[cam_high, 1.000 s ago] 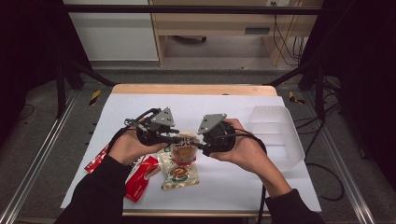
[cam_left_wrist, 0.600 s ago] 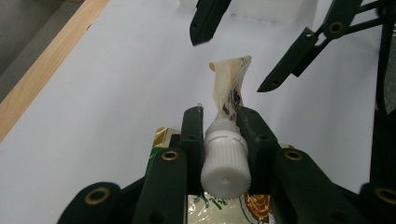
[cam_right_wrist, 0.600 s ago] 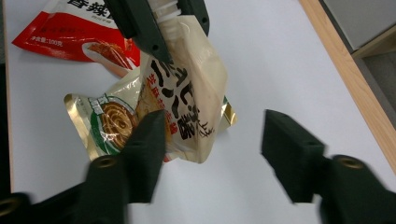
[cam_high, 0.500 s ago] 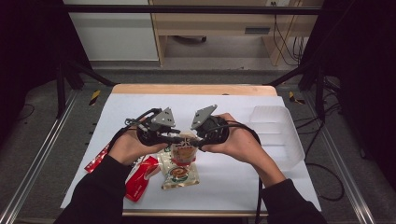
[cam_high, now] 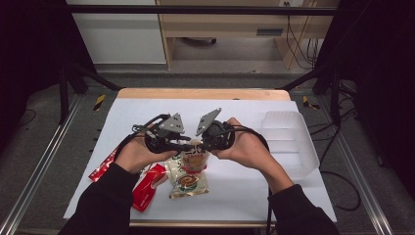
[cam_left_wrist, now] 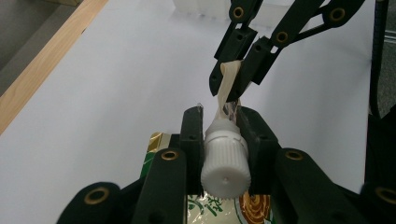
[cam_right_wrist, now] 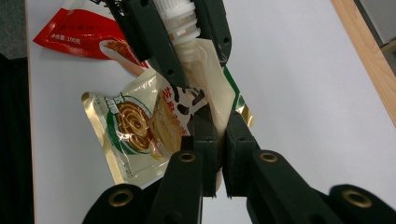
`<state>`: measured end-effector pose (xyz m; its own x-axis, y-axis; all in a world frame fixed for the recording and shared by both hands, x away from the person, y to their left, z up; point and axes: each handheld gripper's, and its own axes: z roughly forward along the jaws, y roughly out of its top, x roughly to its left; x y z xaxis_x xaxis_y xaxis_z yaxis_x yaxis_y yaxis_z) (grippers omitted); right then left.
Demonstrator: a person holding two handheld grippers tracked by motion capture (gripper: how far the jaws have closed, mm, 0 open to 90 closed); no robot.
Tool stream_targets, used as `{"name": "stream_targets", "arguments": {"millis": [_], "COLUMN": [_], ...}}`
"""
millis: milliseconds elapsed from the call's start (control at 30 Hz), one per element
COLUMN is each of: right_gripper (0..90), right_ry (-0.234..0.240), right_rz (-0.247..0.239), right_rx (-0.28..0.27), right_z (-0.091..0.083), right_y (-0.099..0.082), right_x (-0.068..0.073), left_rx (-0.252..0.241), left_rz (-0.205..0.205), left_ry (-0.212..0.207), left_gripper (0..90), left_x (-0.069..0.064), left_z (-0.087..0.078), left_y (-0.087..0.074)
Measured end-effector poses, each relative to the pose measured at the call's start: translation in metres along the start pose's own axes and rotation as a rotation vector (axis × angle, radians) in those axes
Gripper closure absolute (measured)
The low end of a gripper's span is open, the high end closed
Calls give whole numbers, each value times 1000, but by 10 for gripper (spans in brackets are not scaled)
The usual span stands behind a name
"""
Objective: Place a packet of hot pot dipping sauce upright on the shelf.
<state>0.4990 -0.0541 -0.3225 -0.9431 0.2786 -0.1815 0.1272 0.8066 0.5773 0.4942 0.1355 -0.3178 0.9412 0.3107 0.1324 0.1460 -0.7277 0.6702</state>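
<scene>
Left gripper (cam_left_wrist: 219, 154) jaws clenched on the ribbed white cap (cam_left_wrist: 225, 161) of a soft cream spout pouch (cam_right_wrist: 212, 93), right gripper (cam_right_wrist: 218, 154) jaws just closed pinching its thin edge, held above glossy foil sachets (cam_high: 188, 182) on the white counter (cam_high: 244, 191)

Red sachet (cam_right_wrist: 77, 35): small white print on its face, ending in "100", with characters too small to read. Gold-edged pouch (cam_right_wrist: 135, 135): large dark characters beside a brown swirl emblem, partly hidden and not legible. Spouted pouch (cam_right_wrist: 210, 88): no lettering readable. No other signs or numbers could be read.
</scene>
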Motion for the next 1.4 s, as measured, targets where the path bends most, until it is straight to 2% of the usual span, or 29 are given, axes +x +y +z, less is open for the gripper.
{"name": "stream_targets", "arguments": {"millis": [167, 333, 367, 433, 467, 533, 567, 600, 733, 767, 900, 933, 1000, 1067, 1333, 1400], "right_gripper": [879, 881, 881, 881, 881, 881, 882, 881, 881, 882, 881, 881, 881, 881, 880, 881], "right_ry": [7, -6, -10, -21, -34, -35, -39, -46, -58, -62, -72, -77, -82, -91, -110, -116], "right_rz": [9, 12, 9, 11, 16, 14, 21, 24, 32, 32, 41, 39, 48, 54, 70, 66], "right_rx": [6, 18, 22, 23, 26, 28, 27, 28, 27, 28, 31, 32, 30, 34, 25, 24], "right_z": [-1, -6, -7, -10, -13, -15, -17, -22, -30, -33, -40, -42, -48, -54, -79, -86], "right_y": [1, -2, -3, -5, -8, -9, -10, -13, -17, -19, -23, -25, -28, -31, -39, -41], "right_x": [-1, -4, -5, -8, -10, -12, -13, -16, -20, -21, -25, -26, -30, -32, -43, -46], "left_rx": [-18, -41, -44, -35, -40, -36, -25, -22, -15, -9, -5, 2, 21, 16, 9, 33], "left_rz": [-12, -32, -35, -28, -42, -45, -43, -50, -67, -81, -100, -113, -112, -120, -180, -176], "left_ry": [-1, 6, 12, 27, 43, 49, 60, 82, 98, 105, 114, 110, 117, 129, 127, 131], "left_gripper": [717, 571, 571, 506, 437, 384, 384, 316, 214, 195, 153, 153, 134, 133, 115, 115], "left_x": [1, 2, 2, 1, 1, 1, 1, 1, 1, 0, -1, -1, -2, -3, 1, 1], "left_z": [1, -2, -4, -6, -6, -6, -6, -6, -5, -3, -1, 1, 3, 4, 11, 13], "left_y": [-2, -3, -3, -4, -6, -7, -9, -12, -19, -26, -37, -42, -49, -56, -81, -84]}}
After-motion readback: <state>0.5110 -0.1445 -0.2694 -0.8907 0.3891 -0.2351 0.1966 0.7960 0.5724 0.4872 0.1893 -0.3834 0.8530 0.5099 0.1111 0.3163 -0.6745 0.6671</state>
